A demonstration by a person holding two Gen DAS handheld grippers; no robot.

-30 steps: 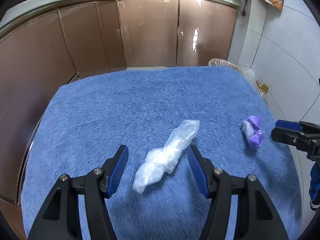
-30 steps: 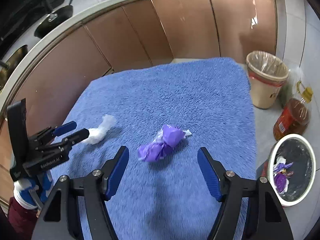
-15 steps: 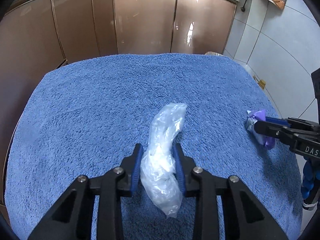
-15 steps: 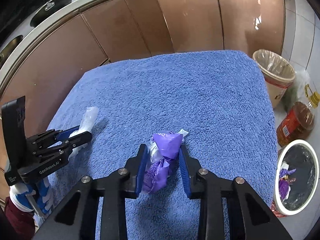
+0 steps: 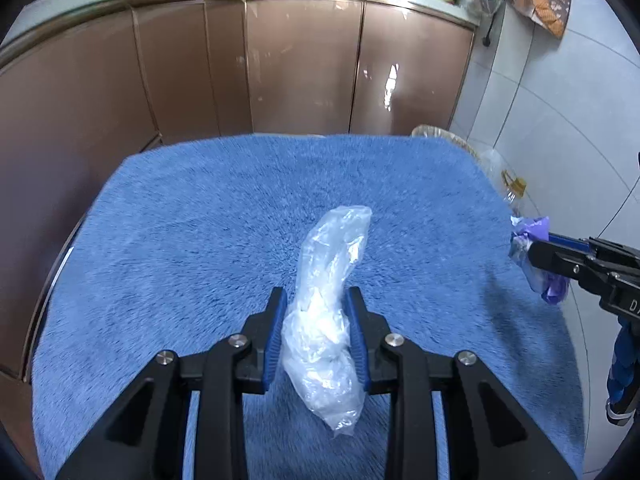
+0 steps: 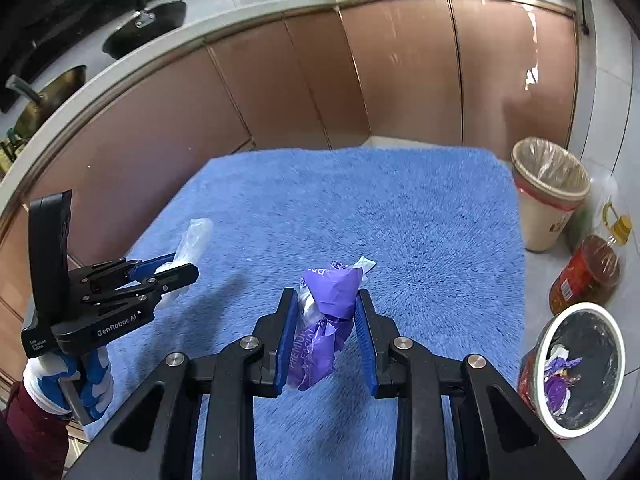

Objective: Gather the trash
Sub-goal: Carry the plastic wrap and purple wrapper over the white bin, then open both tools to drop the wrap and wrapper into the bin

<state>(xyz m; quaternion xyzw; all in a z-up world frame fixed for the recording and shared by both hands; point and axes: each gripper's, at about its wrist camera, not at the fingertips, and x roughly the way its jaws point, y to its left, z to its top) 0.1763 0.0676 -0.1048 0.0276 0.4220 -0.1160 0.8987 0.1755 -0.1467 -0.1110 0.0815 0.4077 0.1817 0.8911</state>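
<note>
Pickup step done, both lifted off the blue towel (image 6: 400, 216): left gripper (image 5: 316, 334) clamps the clear plastic wad (image 5: 328, 320), right gripper (image 6: 328, 328) clamps the purple wrapper (image 6: 326, 312); next, carry both to a bin, likely the black-lined bin (image 6: 580, 368) beside the towel.

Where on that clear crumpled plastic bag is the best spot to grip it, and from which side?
Grip the clear plastic bag at its bunched lower middle, coming from above with one pad on each long side. It is a long, twisted wad, so pinching across its narrow width gathers the film. The left claw already holds it there, and both ends hang free.
</note>
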